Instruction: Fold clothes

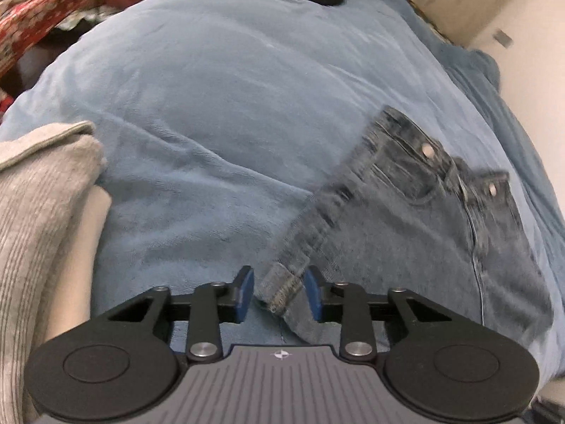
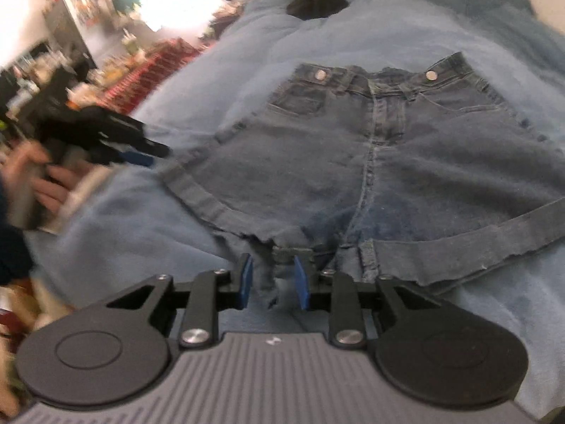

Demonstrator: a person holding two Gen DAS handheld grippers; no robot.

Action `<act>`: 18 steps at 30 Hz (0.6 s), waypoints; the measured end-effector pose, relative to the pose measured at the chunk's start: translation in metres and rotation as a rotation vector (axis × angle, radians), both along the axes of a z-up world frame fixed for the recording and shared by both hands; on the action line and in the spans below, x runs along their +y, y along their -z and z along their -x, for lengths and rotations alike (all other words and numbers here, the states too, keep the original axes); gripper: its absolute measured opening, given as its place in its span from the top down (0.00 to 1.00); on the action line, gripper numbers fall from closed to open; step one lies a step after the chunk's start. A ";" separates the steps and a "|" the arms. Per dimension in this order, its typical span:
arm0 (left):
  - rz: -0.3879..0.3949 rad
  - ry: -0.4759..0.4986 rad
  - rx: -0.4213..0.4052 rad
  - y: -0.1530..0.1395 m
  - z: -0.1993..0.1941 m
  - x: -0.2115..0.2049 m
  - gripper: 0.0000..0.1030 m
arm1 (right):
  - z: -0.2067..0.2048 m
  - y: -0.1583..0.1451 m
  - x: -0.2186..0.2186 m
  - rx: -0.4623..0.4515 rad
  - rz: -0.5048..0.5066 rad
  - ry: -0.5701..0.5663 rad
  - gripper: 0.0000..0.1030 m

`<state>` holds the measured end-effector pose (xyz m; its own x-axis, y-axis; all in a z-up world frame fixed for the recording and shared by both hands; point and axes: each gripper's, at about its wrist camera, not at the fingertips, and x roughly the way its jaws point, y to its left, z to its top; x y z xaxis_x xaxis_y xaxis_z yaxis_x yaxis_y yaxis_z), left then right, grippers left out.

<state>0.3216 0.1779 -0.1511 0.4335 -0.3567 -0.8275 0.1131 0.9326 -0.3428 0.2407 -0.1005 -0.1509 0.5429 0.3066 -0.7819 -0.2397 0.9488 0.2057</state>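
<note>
Denim shorts point(image 2: 370, 162) are laid flat, waistband far side, on a blue blanket point(image 1: 219, 106). Left hand-held gripper point(image 1: 279, 295) is unclenched, a leg hem cuff between its pads, untouched. Right hand-held gripper point(image 2: 272, 282) is unclenched at the crotch edge, nothing gripped.

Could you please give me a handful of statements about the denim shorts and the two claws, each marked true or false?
1. The dark blue denim shorts lie spread flat on a light blue fleece blanket. True.
2. The shorts are already folded in half. False: both legs lie spread apart.
3. The left claw has a rolled leg cuff between its blue pads. True.
4. The right claw is at the waistband. False: it is at the crotch edge, opposite the waistband.
5. A black object lies on the blanket beyond the waistband. True.
</note>
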 end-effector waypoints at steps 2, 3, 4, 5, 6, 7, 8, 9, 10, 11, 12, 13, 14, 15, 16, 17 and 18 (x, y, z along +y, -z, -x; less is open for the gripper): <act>-0.021 0.061 -0.013 0.000 0.005 -0.003 0.73 | -0.001 0.011 0.005 0.009 0.034 0.011 0.75; -0.036 0.102 -0.021 0.000 0.007 -0.005 0.73 | -0.001 0.015 0.005 0.017 0.038 0.012 0.75; -0.051 0.136 -0.026 0.000 0.008 -0.007 0.73 | 0.000 0.018 0.006 0.016 0.053 0.019 0.76; -0.072 0.170 -0.036 0.000 0.010 -0.009 0.73 | 0.001 0.022 0.006 0.011 0.074 0.033 0.77; -0.094 0.204 -0.046 0.000 0.012 -0.011 0.73 | 0.001 0.026 0.004 0.015 0.082 0.036 0.78; -0.121 0.231 -0.055 -0.001 0.012 -0.014 0.70 | 0.001 0.029 0.002 0.027 0.072 0.043 0.78; -0.155 0.257 -0.070 -0.001 0.013 -0.016 0.68 | 0.001 0.032 0.000 0.039 0.062 0.050 0.78; -0.189 0.283 -0.087 -0.002 0.014 -0.018 0.64 | 0.002 0.032 -0.001 0.047 0.049 0.055 0.78; -0.226 0.305 -0.109 -0.002 0.015 -0.020 0.64 | 0.003 0.032 -0.002 0.046 0.051 0.054 0.78; -0.263 0.331 -0.136 -0.003 0.016 -0.023 0.64 | 0.005 0.033 -0.002 0.046 0.053 0.053 0.78; -0.294 0.361 -0.170 -0.003 0.019 -0.025 0.64 | 0.006 0.034 -0.002 0.046 0.056 0.053 0.78; -0.302 0.405 -0.188 -0.003 0.020 -0.027 0.64 | 0.006 0.035 -0.003 0.050 0.050 0.058 0.78; -0.308 0.449 -0.206 -0.002 0.021 -0.028 0.64 | 0.006 0.036 -0.003 0.055 0.043 0.063 0.78; -0.314 0.493 -0.223 -0.002 0.022 -0.029 0.63 | 0.006 0.037 -0.005 0.059 0.034 0.069 0.78; -0.326 0.540 -0.219 -0.001 0.023 -0.032 0.63 | 0.006 0.037 -0.007 0.064 0.026 0.075 0.78; -0.355 0.581 -0.223 0.001 0.025 -0.034 0.63 | 0.006 0.038 -0.008 0.067 0.017 0.080 0.77; -0.385 0.622 -0.227 0.002 0.027 -0.037 0.63 | 0.006 0.038 -0.008 0.068 0.014 0.083 0.77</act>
<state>0.2942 0.1408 -0.1531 0.4216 -0.2952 -0.8574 0.6851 0.7231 0.0878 0.2347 -0.1082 -0.1885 0.5112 0.2513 -0.8219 -0.1459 0.9678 0.2052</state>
